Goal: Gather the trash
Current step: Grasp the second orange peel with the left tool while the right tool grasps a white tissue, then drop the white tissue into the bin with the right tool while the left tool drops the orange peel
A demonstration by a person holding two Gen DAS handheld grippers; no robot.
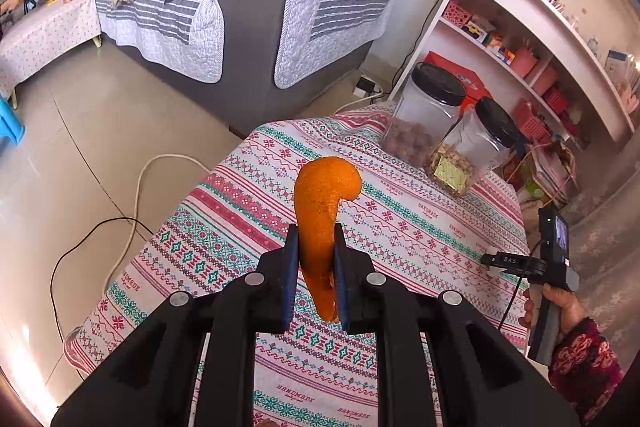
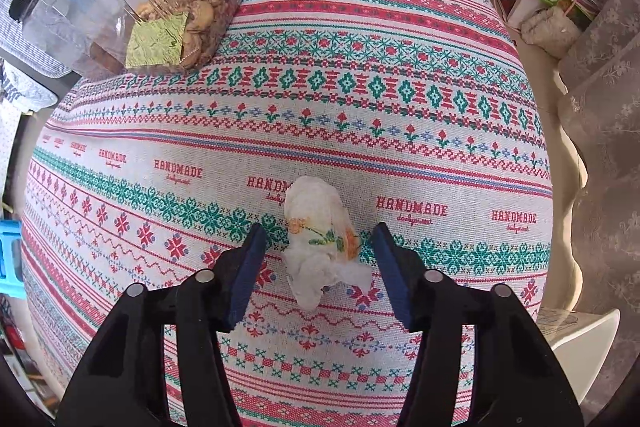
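Through the left wrist we see our left gripper clamped on an orange peel above the tablecloth, while through the right wrist our right gripper stands parted around a crumpled tissue lying on it, pads clear.

Left gripper: black angular plastic arms, blue pads on the fingers, four round silver pins. Right gripper: same black build, blue pads, silver pins; seen from the left wrist it carried a small screen, a grey handle and a black cable. Sleeve: dark red, floral pattern.
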